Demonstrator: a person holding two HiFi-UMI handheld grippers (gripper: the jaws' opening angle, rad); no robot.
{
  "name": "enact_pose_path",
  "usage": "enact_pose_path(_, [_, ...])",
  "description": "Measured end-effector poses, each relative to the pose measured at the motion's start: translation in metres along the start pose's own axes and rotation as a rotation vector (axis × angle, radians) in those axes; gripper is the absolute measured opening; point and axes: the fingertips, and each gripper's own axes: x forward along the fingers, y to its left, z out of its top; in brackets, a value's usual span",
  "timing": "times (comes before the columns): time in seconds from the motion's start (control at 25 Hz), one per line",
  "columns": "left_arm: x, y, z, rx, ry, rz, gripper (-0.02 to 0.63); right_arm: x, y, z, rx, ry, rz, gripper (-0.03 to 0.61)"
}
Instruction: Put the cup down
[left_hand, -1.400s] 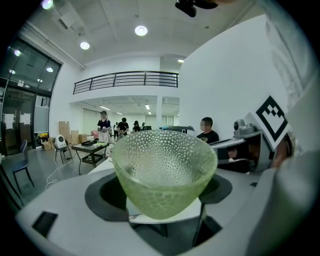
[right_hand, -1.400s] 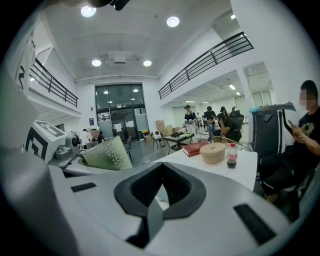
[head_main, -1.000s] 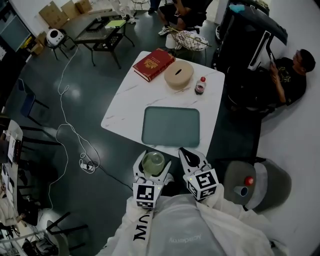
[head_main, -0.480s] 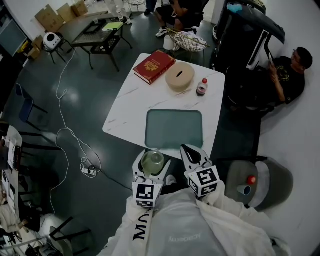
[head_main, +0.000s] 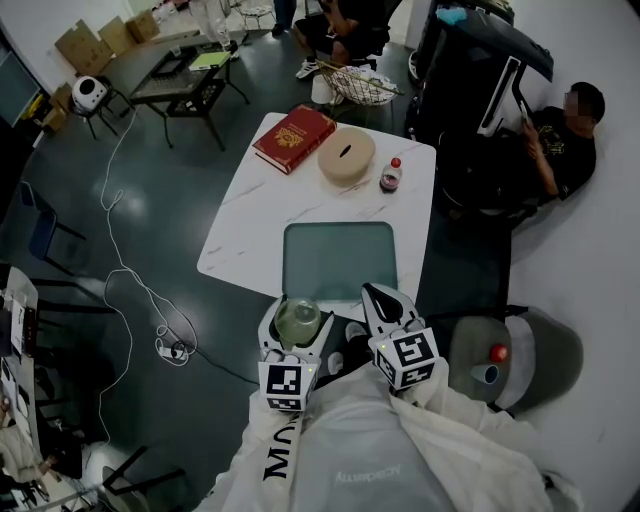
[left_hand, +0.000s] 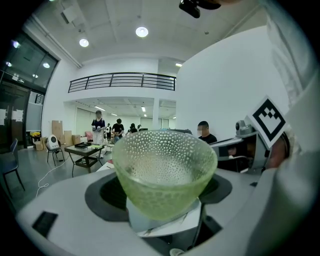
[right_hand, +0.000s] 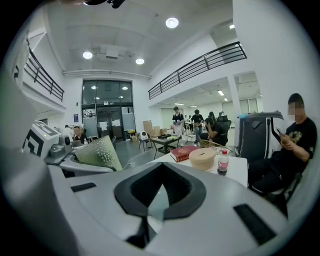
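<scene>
Both hand-held grippers stand nearer the surface (head_main: 250, 215) than a second ago: their tips, then clear of its near edge, now reach that edge at the near side of the tray (head_main: 338, 260). Nothing on the surface has shifted. It is white and marbled. The grey-green tray lies flat on its near half, with nothing on it. On the far half, from left to right, lie a red book (head_main: 294, 138), a round tan box (head_main: 346, 154) with a slot in its lid, and a small bottle (head_main: 390, 176) with a red cap. Book and box lie just beside each other, and the bottle stands near the box. A person (head_main: 560, 140) sits on the floor well to the right of the surface. The left hand-held gripper (head_main: 298, 312) grips the cup (head_main: 297, 321), its jaws pressed against the cup's two sides. The left gripper view shows the cup (left_hand: 165, 170) as green pebbled glass, upright, mouth up, seated low between the jaws of the left hand-held gripper (left_hand: 162, 212). The cup is in the air, off the surface, just short of the near edge by the tray's near left corner. The right hand-held gripper (head_main: 380, 300) is just beside the left, its jaws brought together with nothing between them. Its own view confirms this (right_hand: 147, 220) and shows the cup (right_hand: 100, 152) at its left.
</scene>
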Motion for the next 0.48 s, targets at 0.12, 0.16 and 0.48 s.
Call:
enact_pose_path(0.12, [0.001, 0.002, 0.003, 0.006, -0.002, 0.0, 0.393, 0.001, -0.002, 0.004, 0.001, -0.009, -0.008, 0.005])
enact_pose_path(0.16, [0.002, 0.003, 0.002, 0.006, 0.0, 0.0, 0.393, 0.002, -0.002, 0.003, 0.003, -0.009, -0.009, 0.005])
enact_pose_path(0.48, [0.017, 0.008, -0.006, 0.002, 0.02, -0.003, 0.393, 0.005, -0.014, -0.004, 0.021, 0.0, -0.026, 0.005])
